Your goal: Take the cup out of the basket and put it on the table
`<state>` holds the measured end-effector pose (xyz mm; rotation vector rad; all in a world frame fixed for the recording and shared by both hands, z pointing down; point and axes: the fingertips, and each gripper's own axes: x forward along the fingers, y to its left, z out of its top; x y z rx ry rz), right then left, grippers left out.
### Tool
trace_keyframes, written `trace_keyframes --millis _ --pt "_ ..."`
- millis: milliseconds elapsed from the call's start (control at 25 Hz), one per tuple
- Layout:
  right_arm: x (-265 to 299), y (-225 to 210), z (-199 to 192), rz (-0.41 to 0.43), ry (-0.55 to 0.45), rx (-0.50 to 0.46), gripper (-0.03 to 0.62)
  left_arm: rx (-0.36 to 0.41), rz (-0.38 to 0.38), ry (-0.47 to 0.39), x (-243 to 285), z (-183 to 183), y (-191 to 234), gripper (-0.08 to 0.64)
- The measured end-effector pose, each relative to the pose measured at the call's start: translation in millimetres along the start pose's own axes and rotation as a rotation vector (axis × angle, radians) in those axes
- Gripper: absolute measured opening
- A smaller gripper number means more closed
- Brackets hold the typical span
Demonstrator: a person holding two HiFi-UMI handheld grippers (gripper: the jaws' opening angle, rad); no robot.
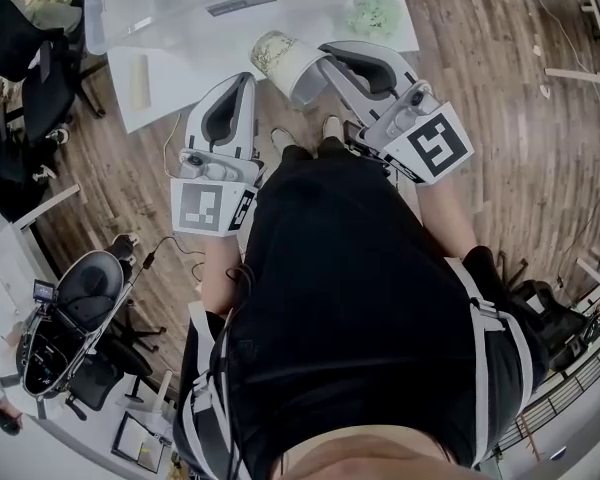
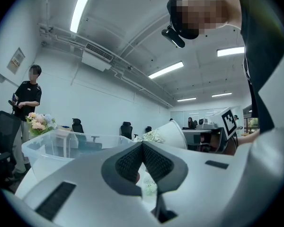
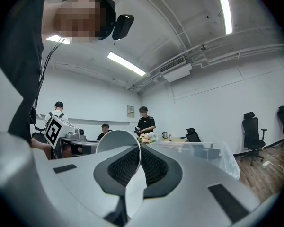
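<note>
While the right gripper (image 1: 325,70) pinches the cup (image 1: 278,56), table (image 1: 165,88) edge lies beneath.

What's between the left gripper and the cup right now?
Nothing: the head view shows a bare gap between the left gripper and the cup, which the right gripper holds.

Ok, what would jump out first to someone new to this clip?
The floral cup stands out first: it is held sideways by its rim in the right claw, above the near edge of the white table. Beside it the left claw is shut and empty. A clear basket stands on the table beyond them.
</note>
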<state>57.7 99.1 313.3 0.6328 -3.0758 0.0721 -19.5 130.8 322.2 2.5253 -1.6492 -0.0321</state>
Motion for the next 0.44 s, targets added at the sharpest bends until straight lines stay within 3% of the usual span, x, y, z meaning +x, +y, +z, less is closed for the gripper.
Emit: trace_keyframes --millis 440 --pt "8.0 -4.1 -0.5 0.005 -0.007 -0.002 0.029 0.013 0.008 -0.010 1.7 2.5 4.7 0.017"
